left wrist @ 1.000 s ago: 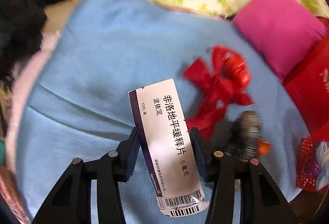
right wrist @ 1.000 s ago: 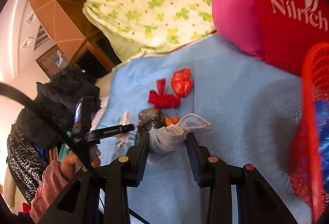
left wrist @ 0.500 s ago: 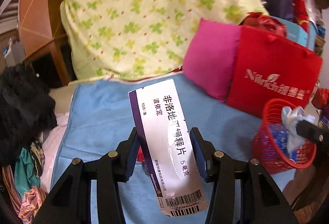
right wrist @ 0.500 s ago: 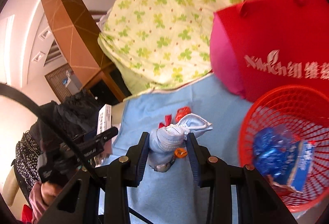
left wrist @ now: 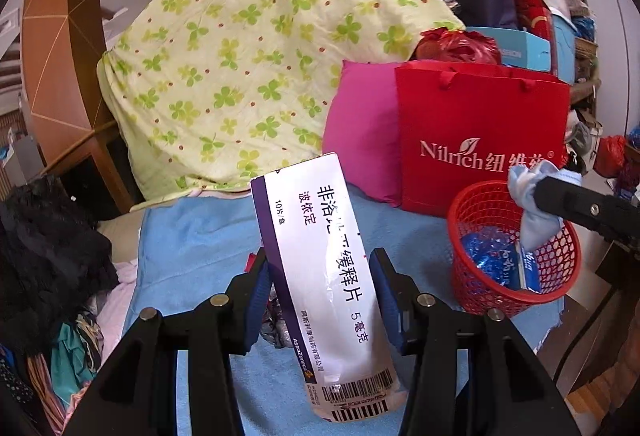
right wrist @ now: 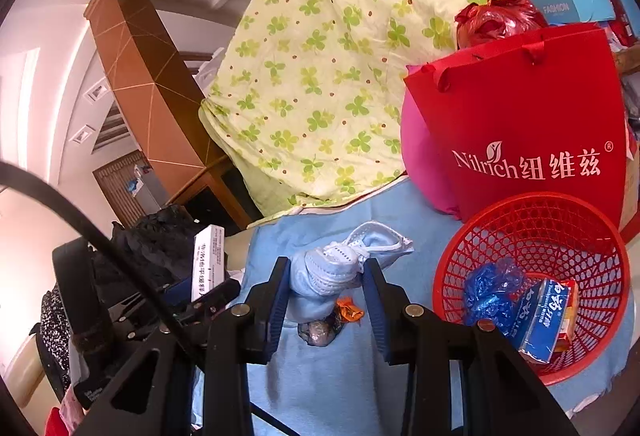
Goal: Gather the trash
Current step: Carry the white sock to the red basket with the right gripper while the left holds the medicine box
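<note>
Behind the medicine box (left wrist: 326,284), scraps (left wrist: 274,324) stay indistinct.

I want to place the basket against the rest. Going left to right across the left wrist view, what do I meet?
Black clothing → green clover quilt → medicine box in the left gripper → red basket → face mask.

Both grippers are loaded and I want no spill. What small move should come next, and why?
Probably carry the right gripper a little further over the red basket and open it. Its jaws grip the crumpled face mask, which the left view shows at the basket's rim. The left gripper, holding the medicine box, sits farther away.
</note>
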`<control>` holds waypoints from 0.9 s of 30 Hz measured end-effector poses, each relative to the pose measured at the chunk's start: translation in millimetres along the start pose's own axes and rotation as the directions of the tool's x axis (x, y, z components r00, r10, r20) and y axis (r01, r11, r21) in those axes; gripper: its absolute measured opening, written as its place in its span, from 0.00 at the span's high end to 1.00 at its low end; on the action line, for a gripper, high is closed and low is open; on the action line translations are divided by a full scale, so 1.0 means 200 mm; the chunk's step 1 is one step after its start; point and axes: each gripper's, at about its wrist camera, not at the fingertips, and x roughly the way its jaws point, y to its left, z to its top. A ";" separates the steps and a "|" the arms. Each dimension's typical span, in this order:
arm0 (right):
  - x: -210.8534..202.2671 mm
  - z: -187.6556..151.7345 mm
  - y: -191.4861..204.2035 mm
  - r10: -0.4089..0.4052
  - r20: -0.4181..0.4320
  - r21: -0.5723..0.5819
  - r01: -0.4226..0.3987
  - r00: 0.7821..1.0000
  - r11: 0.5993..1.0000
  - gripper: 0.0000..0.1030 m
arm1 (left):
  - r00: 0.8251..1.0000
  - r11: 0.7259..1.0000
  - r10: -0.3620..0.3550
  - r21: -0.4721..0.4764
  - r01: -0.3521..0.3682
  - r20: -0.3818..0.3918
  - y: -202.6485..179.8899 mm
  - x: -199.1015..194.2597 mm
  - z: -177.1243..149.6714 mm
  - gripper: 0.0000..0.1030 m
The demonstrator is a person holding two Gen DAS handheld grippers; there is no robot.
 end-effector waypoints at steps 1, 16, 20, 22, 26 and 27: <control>-0.01 0.01 0.00 0.002 0.006 0.001 -0.002 1.000 1.000 0.62 | 1.000 1.000 -0.001 0.003 0.001 0.003 -0.01 -0.01 0.00 0.51; -0.13 0.03 0.00 0.009 0.048 0.010 -0.010 0.999 1.000 0.62 | 0.999 0.999 -0.016 0.047 0.015 0.038 -0.12 -0.12 0.02 0.50; -0.13 0.03 -0.02 0.010 0.050 0.011 -0.010 0.999 1.000 0.62 | 0.999 0.998 -0.022 0.052 0.020 0.040 -0.13 -0.12 0.03 0.50; -0.13 0.03 -0.02 0.009 0.052 0.013 -0.010 0.999 1.000 0.62 | 0.999 0.998 -0.025 0.055 0.022 0.038 -0.14 -0.12 0.03 0.50; -0.14 0.03 -0.04 0.007 0.059 0.022 -0.009 0.998 1.000 0.62 | 0.999 0.998 -0.026 0.061 0.024 0.038 -0.15 -0.12 0.03 0.50; -0.15 0.03 -0.05 0.006 0.061 0.023 -0.007 0.998 1.000 0.62 | 0.999 0.998 -0.028 0.063 0.026 0.037 -0.16 -0.12 0.04 0.50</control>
